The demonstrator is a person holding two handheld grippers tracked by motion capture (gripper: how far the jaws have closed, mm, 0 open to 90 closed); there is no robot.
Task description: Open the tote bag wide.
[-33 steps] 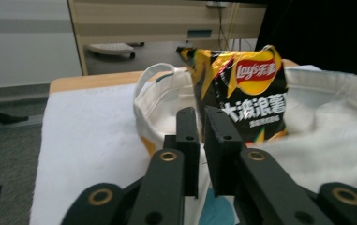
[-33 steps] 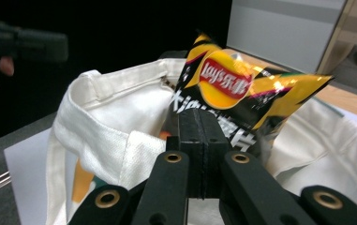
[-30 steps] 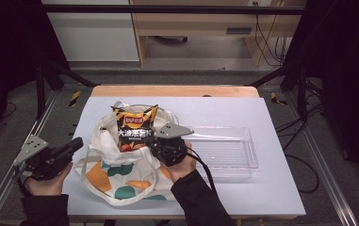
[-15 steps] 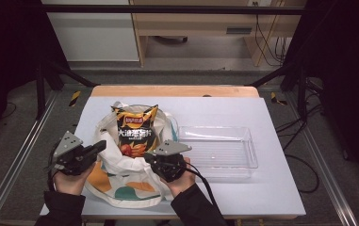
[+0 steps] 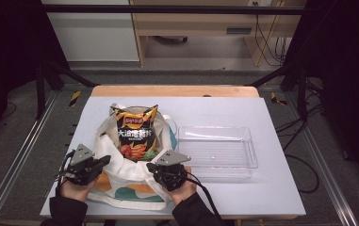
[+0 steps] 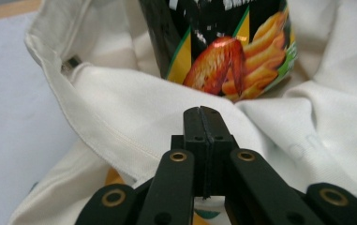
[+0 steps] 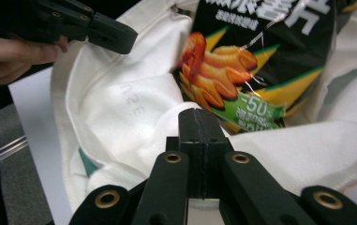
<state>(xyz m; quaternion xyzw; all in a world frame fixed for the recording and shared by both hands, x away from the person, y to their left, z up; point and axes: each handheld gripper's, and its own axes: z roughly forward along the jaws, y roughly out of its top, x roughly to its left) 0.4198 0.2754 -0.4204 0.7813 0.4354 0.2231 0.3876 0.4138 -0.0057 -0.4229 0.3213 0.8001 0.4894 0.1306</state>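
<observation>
My left fingers (image 6: 202, 123) are pressed flat together with nothing between them, tips just above the near rim of the bag (image 6: 120, 117). My right fingers (image 7: 199, 124) are closed the same way, empty, over the same rim further along. From above, the left gripper (image 5: 102, 161) and right gripper (image 5: 151, 166) sit at the bag's near corners.

The bag (image 5: 130, 188) is soft cloth lying slumped on the tabletop (image 5: 271, 188), mouth gaping toward the far side. It should be light and floppy and will fold wherever I pinch, so the stitched hem at the mouth is the best hold, one side for each hand.

The chip packet (image 5: 136, 133) stands half inside the mouth, leaning back. It looks puffy, slick and crushable, so I would pinch its crimped top seam, not the belly. How deep it sits I cannot quite tell; the cloth hides its base.

A clear tray (image 5: 217, 151) lies just right of the bag.
</observation>
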